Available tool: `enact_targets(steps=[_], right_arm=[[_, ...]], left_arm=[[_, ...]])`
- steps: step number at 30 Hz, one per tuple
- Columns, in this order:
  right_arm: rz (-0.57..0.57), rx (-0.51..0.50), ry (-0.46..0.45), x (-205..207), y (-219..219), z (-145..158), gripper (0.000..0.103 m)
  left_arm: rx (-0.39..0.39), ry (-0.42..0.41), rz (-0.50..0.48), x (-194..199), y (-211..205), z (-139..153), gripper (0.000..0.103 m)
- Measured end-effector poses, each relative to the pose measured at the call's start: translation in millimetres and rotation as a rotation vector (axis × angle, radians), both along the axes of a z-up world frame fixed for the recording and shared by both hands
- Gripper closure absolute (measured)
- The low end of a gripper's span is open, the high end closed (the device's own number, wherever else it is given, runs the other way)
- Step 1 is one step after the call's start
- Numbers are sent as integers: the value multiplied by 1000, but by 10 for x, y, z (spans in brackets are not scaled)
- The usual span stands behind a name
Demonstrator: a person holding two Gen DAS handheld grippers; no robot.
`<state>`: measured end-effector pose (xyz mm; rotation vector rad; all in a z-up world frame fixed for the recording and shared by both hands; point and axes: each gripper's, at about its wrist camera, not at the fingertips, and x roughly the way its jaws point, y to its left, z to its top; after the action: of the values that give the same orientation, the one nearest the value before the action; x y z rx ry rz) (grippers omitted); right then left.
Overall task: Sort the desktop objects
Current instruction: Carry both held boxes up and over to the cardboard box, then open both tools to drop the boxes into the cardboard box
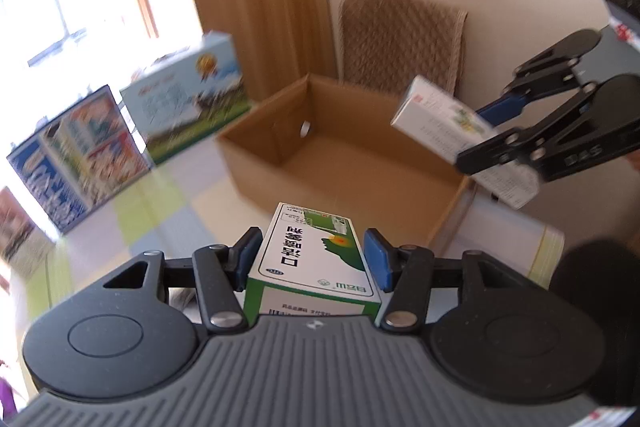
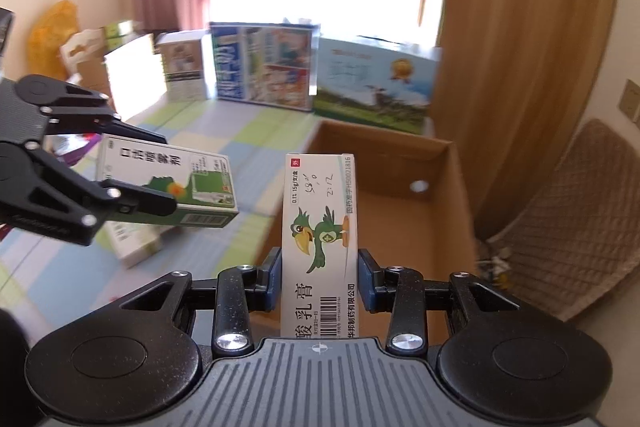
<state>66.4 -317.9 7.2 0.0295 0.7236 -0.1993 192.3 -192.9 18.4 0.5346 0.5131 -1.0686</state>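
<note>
My left gripper (image 1: 312, 259) is shut on a green-and-white medicine box (image 1: 316, 251) and holds it in the air in front of an open cardboard box (image 1: 344, 151). My right gripper (image 2: 318, 277) is shut on a white ointment box with a green bird (image 2: 320, 227), held over the near edge of the cardboard box (image 2: 452, 211). In the left wrist view the right gripper (image 1: 492, 143) and its white box (image 1: 444, 119) hang over the cardboard box's right side. In the right wrist view the left gripper (image 2: 160, 179) and green box (image 2: 168, 183) are at the left.
Large printed cartons (image 1: 80, 151) (image 1: 188, 99) stand on the checked tablecloth (image 2: 224, 135) behind the cardboard box. A small white box (image 2: 132, 243) lies on the table at the left. A quilted chair (image 1: 400, 39) stands beyond the cardboard box, by the wall.
</note>
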Motion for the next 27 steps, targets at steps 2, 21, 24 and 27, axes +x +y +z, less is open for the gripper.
enact_targets(steps=[2, 21, 24, 27], right_arm=[[-17, 0, 3, 48, -142, 0, 68], [-69, 39, 140, 412, -771, -527, 68], [-70, 39, 146, 426, -793, -554, 68], [-68, 39, 149, 444, -806, -565, 68]], left_arm=[[-16, -6, -13, -5, -197, 64, 53], [20, 68, -60, 97, -1124, -391, 53], [27, 78, -62, 111, -1162, -465, 53], [33, 88, -60, 129, -1195, -513, 52]])
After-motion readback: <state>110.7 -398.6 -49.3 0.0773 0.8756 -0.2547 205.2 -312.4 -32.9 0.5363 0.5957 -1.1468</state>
